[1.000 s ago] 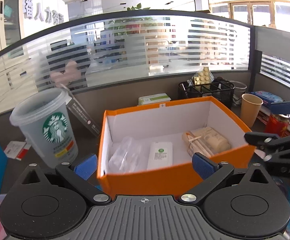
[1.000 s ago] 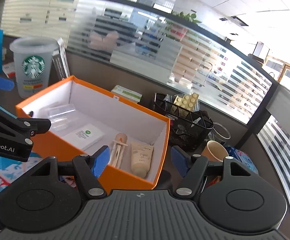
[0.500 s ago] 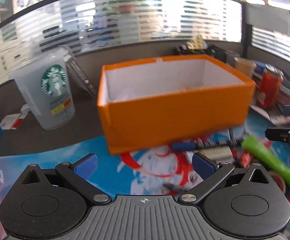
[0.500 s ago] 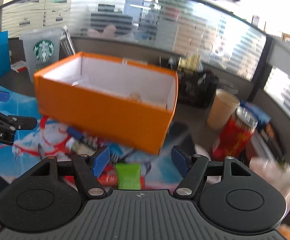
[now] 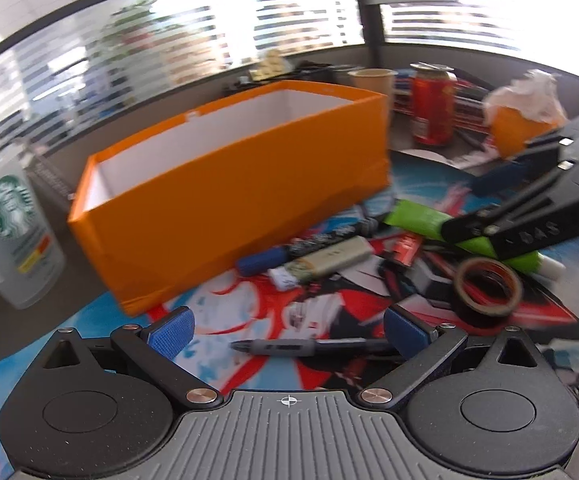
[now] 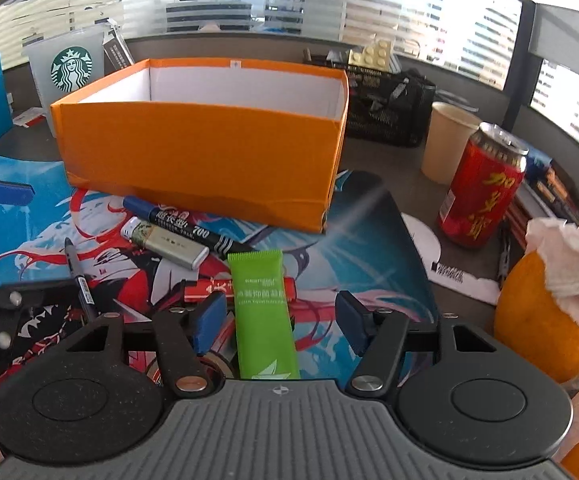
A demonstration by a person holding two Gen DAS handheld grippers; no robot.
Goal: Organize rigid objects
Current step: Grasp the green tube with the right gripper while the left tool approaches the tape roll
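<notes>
My right fingers [image 6: 277,322] have just been narrowing, apart around the green tube [image 6: 263,312] on the bench mat, not yet pinching. My left fingers [image 5: 287,332] stand wide over the pen [image 5: 309,347]. Next I judge: clamp, lift into the box [image 6: 201,148].

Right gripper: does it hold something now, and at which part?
Nothing is held. The right gripper has been closing, with the green tube between its jaws, but the pads do not touch it.
</notes>
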